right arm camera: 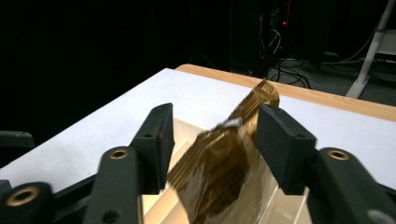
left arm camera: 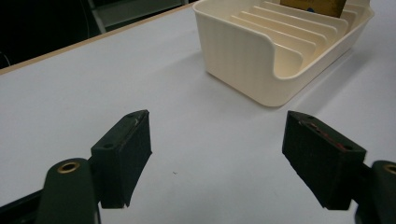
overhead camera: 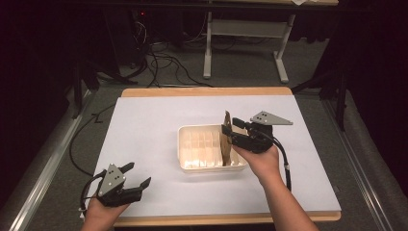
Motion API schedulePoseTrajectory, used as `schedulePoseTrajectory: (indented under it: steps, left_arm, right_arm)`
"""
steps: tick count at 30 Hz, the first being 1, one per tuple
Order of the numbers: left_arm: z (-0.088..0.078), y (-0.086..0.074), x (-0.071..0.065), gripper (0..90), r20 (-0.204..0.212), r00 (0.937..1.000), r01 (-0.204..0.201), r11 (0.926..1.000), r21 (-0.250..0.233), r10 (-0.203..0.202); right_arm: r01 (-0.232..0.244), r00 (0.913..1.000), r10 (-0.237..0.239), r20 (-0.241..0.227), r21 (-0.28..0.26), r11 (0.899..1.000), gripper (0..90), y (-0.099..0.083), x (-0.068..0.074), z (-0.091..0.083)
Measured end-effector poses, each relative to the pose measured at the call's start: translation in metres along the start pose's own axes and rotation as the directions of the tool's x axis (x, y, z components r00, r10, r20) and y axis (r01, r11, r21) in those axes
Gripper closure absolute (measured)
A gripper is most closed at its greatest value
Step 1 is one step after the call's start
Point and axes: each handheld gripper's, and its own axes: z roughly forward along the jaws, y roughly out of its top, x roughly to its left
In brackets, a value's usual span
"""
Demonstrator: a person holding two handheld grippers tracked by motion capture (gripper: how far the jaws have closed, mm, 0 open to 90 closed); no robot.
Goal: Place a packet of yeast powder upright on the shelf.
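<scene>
Dark room, white-topped table (overhead camera: 154,134) with a wooden edge, cables and a second table's legs on the floor behind.

Right tongs (overhead camera: 230,130): held over the right end of the cream slotted tray (overhead camera: 185,159), jaws spread. In the right gripper view the tongs (right arm camera: 212,135) straddle a gold-brown card (right arm camera: 219,177); there is a clear gap on the left jaw's side, and the card runs close along the right jaw's pad, contact there not resolvable. Card is motion-blurred and tilted. Reads as released, not clamped. No firm grip visible.

Card location: high view puts the card (overhead camera: 225,139) standing on edge, near upright, in the tray's rightmost slots, top edge sticking up above the tray rim. Its lower end is down between the dividers. Left gripper view catches the same card (left arm camera: 313,5) at the far end of the tray (left arm camera: 243,60).

Left tongs (overhead camera: 135,177): near the table's front left corner, well apart from the tray, jaws wide open, nothing between them. Left gripper view confirms it: tongs (left arm camera: 217,154) over bare white table surface, pointed toward the tray's near corner.

Tray sits about mid-table, ribbed dividers running across it, other slots showing no contents.
</scene>
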Motion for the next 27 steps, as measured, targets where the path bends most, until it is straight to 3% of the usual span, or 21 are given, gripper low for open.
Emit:
schedulePoseTrajectory:
  steps: [7, 9, 18, 27]
  left_arm:
    - [0.0, -0.001, 0.002, 24.1, -0.002, 1.0, 0.005, 1.0, -0.001, -0.005]
    - [0.0, 0.0, 0.001, 24.2, -0.001, 1.0, 0.003, 1.0, 0.0, -0.003]
    - [0.0, 0.0, 0.001, 24.1, -0.004, 1.0, 0.003, 1.0, 0.002, -0.003]
    - [0.0, -0.001, 0.003, 24.1, -0.015, 0.9998, 0.011, 0.9999, 0.004, -0.011]
  right_arm:
    - [-0.002, 1.0, 0.002, 0.004, -0.006, 1.0, 34.6, 0.005, 0.002, -0.004]
    - [0.006, 0.9996, -0.006, 0.027, -0.016, 1.0, 31.1, 0.006, 0.005, -0.01]
    - [0.022, 0.9993, -0.022, 0.032, -0.014, 1.0, 31.1, 0.0, 0.005, -0.031]
    - [0.029, 0.9987, -0.028, 0.042, -0.008, 1.0, 31.7, -0.015, -0.004, -0.056]
